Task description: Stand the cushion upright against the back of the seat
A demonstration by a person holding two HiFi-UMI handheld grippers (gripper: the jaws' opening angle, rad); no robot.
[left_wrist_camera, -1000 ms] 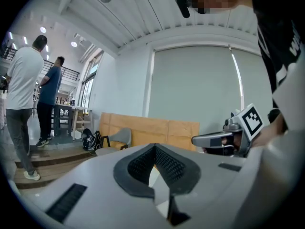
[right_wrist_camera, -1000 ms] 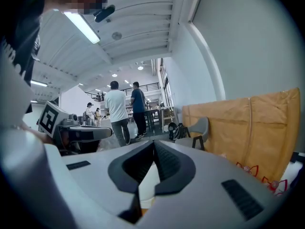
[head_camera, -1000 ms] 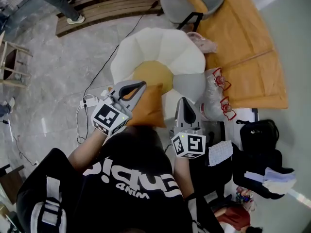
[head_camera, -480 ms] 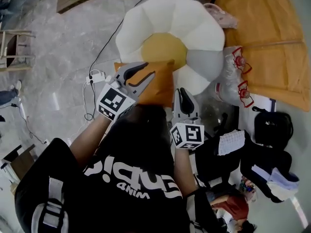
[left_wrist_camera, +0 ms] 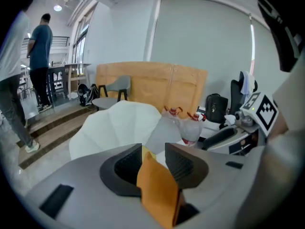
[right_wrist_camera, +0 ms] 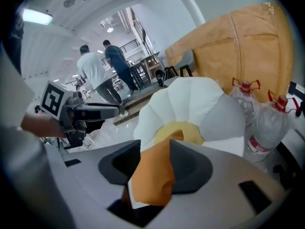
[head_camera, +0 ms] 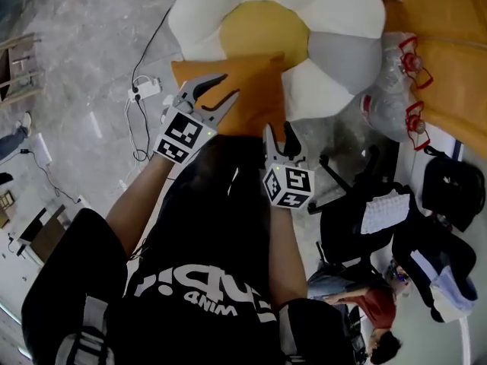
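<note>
1. we hold the left gripper (head_camera: 226, 86) over the near left part of the orange cushion (head_camera: 259, 97). its jaws have just been opening and now stand partly apart. in the left gripper view a corner of the orange fabric stands up between the pads, with a gap showing on either side, so nothing is pinched.
2. we hold the right gripper (head_camera: 278, 131) at the cushion's near right edge. its jaws have just been opening too and now stand wide. in the right gripper view a fold of the cushion hangs loose between them, and the pads do not squeeze it.
3. the cushion lies at the near side of the flower-shaped seat (head_camera: 205, 14). its far edge reaches the yellow centre (head_camera: 262, 29) and its near edge points toward us.
4. the seat's white petals at the far side are apart from the cushion. a grey petal (head_camera: 342, 52) sits to the right of the yellow centre.
5. two clear water bottles (head_camera: 388, 105) with red handles stand just right of the seat.
6. a white power strip (head_camera: 148, 90) with its cable lies on the marble floor (head_camera: 84, 74) left of the cushion.
</note>
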